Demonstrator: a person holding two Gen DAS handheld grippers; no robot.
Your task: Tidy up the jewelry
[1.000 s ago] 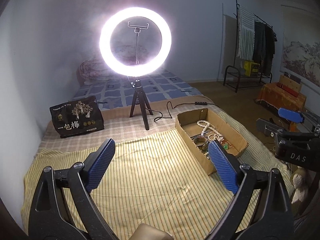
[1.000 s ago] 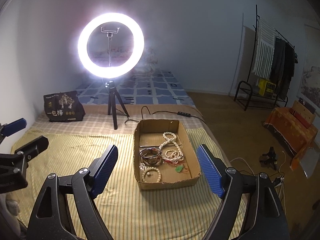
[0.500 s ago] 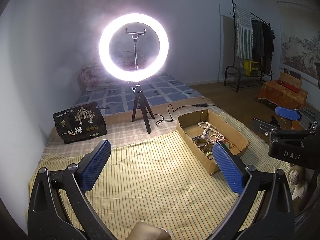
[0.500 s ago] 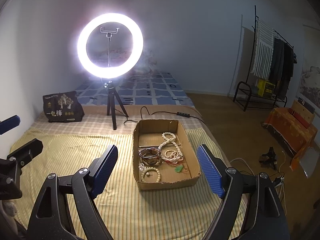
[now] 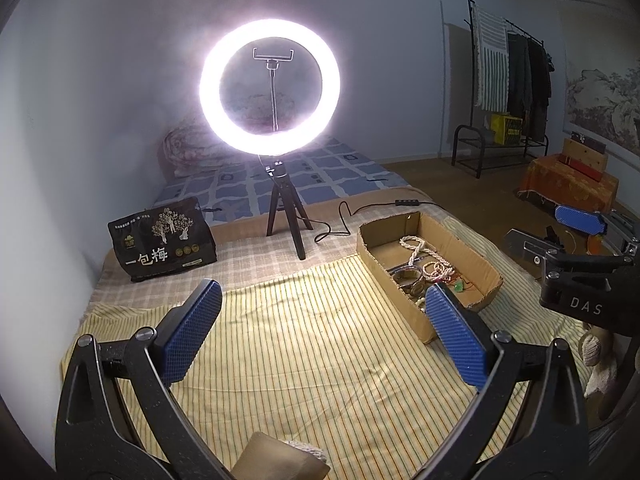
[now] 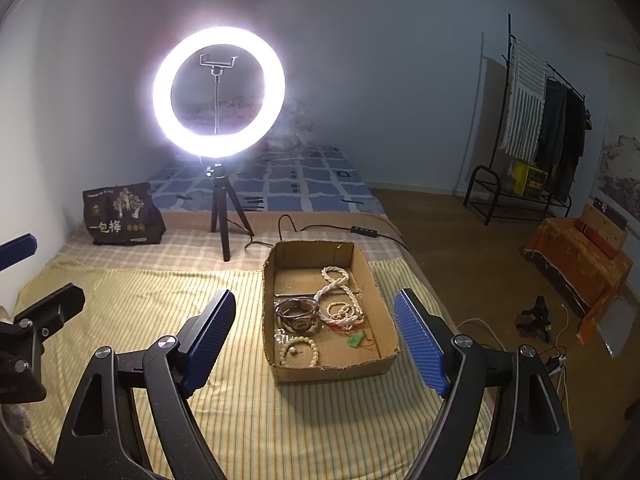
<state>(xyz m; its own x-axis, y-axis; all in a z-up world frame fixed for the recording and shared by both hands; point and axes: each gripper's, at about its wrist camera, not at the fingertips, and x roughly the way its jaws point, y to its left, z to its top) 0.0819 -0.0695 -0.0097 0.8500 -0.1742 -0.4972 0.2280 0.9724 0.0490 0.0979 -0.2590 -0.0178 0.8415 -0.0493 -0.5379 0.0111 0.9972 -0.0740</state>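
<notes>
A shallow cardboard box [image 6: 386, 312] [image 5: 478, 256] lies on the striped yellow cloth [image 6: 160, 308]. Inside it are a long white bead necklace [image 6: 335, 280], dark bangles [image 6: 297, 312], a cream bead bracelet [image 6: 299, 354] and a green pendant on red cord [image 6: 355, 340]. My right gripper [image 6: 314, 340] hovers open just short of the box, nothing between its blue pads. My left gripper [image 5: 320, 332] stands wide open over the bare cloth to the left of the box, empty. Each gripper shows at the edge of the other's view.
A lit ring light on a black tripod [image 6: 219, 92] stands behind the box, its cable [image 6: 320, 228] trailing right. A black printed bag [image 6: 120, 216] sits far left. The bed's right edge drops to a floor with a clothes rack [image 6: 540, 128] and an orange-covered box [image 6: 576, 252].
The left gripper's jaws spread a little wider early on and its view shifted slightly. The right gripper and the jewelry have not moved.
</notes>
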